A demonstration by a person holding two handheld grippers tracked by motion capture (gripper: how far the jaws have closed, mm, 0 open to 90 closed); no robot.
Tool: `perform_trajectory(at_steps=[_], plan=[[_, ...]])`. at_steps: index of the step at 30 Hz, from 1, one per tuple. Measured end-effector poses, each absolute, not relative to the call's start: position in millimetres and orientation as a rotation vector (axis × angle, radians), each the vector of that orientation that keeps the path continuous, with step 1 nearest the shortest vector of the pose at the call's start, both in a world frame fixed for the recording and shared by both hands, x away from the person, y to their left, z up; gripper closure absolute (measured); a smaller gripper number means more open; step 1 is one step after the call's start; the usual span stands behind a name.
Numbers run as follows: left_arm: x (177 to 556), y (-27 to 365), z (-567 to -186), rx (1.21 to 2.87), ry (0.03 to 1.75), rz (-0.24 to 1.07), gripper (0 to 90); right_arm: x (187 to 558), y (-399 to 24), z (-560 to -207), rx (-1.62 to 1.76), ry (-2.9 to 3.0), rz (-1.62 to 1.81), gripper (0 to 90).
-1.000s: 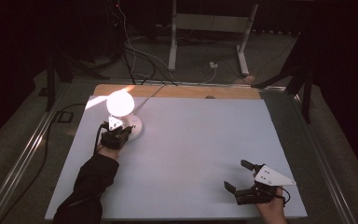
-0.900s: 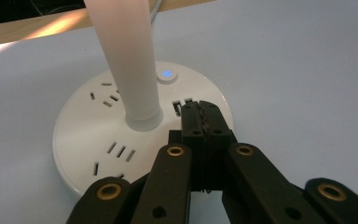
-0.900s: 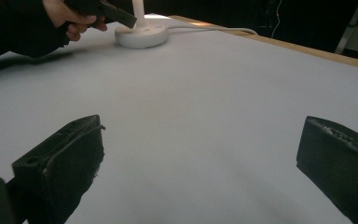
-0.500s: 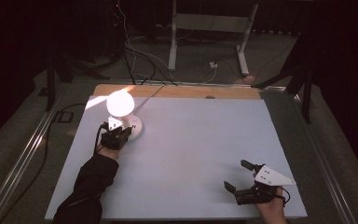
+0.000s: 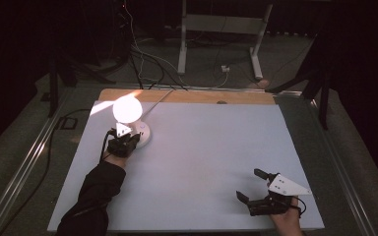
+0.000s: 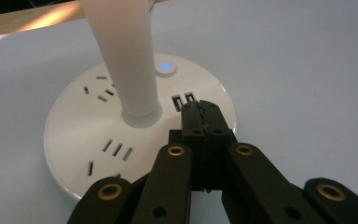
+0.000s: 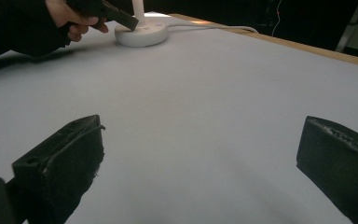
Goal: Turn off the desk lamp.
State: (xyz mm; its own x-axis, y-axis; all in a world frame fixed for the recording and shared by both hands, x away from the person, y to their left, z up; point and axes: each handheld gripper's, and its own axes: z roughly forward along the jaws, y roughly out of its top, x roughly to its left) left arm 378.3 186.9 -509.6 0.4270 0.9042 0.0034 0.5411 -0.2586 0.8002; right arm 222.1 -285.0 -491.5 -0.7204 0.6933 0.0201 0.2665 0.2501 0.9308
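From the high view, a white desk (image 5: 202,162) carries a lit lamp (image 5: 128,109) near its far left corner, its glowing round head standing over a round white base (image 5: 142,133) from which a cord (image 5: 160,97) runs off toward the far edge. The left gripper (image 5: 125,142) sits at the near side of that base, held by a hand whose dark sleeve (image 5: 96,189) comes in from the bottom. The right gripper (image 5: 256,189) rests well apart, near the desk's near right corner, with its fingers spread wide and nothing between them. In the left gripper view, the left gripper (image 6: 201,119) has its black fingers (image 6: 193,122) pressed together, with nothing gripped between them, their tips lying on top of the base (image 6: 84,135) just short of two small USB ports (image 6: 182,99). A white stem (image 6: 123,56) rises from the middle of the base, a small button with a blue light (image 6: 166,68) sits beyond the ports, and socket slots (image 6: 116,150) are set around the top. In the right gripper view, the right gripper (image 7: 200,158) shows its two fingers (image 7: 67,161) far apart over bare desk (image 7: 205,93), holding nothing. Farther off, the other hand (image 7: 74,18) holds the left gripper (image 7: 129,23) against the lamp base (image 7: 142,33), and the cord (image 7: 214,27) trails away along the desk's far edge.
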Motion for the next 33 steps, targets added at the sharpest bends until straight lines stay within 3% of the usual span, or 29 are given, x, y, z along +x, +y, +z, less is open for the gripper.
perform_trajectory(at_steps=[12, 33], plan=[[376, 190, -497, 1.893, 1.219, 0.616, 90.0, 222, -285, -492, 0.881, 2.132, 1.47, 0.0], [379, 191, -507, 1.913, 1.232, 0.596, 90.0, 222, -285, -491, 0.877, 2.132, 1.471, 0.0]])
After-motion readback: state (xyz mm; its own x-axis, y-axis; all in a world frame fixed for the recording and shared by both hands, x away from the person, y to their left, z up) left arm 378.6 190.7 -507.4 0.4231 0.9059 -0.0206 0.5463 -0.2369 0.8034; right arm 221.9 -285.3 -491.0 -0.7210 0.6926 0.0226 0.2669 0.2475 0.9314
